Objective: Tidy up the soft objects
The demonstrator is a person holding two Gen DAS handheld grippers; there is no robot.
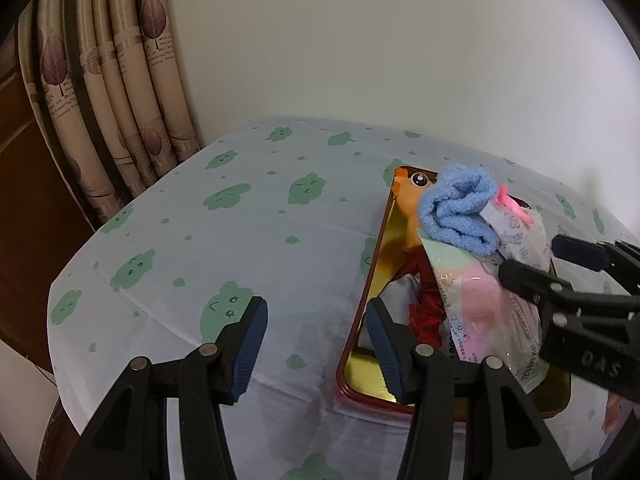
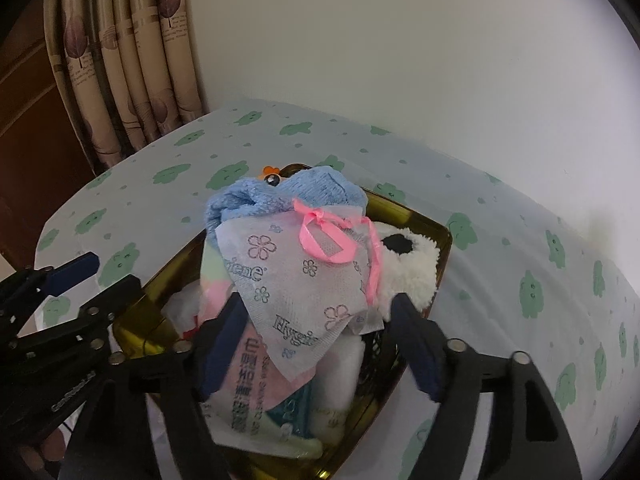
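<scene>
Gold-lined tin (image 2: pixel 416 216) with a dark red rim is sitting on the counter (image 1: pixel 248 240), which has a pale cloth with green blob faces over it, and the tin is stuffed well past its rim. Piled in there: a blue fuzzy towel (image 2: pixel 280 196) at the top, a white non-woven pouch (image 2: pixel 296 280) tied with a pink ribbon (image 2: pixel 328 236) draped over it, a pack of wipes (image 2: pixel 260 384) leaning toward the near edge, a white fluffy plush (image 2: pixel 412 264) with a black patch against the right wall, and an orange toy (image 1: pixel 404 200) with a big eye at the far corner. Something red (image 1: pixel 428 300) is down in the tin too, can't really tell what it is. Right tool (image 2: pixel 320 352) has its jaws spread apart either side of the pouch and wipes, pads not pressing on anything as far as I can see. Left tool (image 1: pixel 316 344) is also apart and holding nothing, hovering over the tin's left rim, one finger over bare cloth and one over the tin. Loads of open counter to the left of the tin, all the way out to the rounded edge by the curtain (image 1: pixel 120 100). Far side runs up against a plain wall (image 1: pixel 400 40).
</scene>
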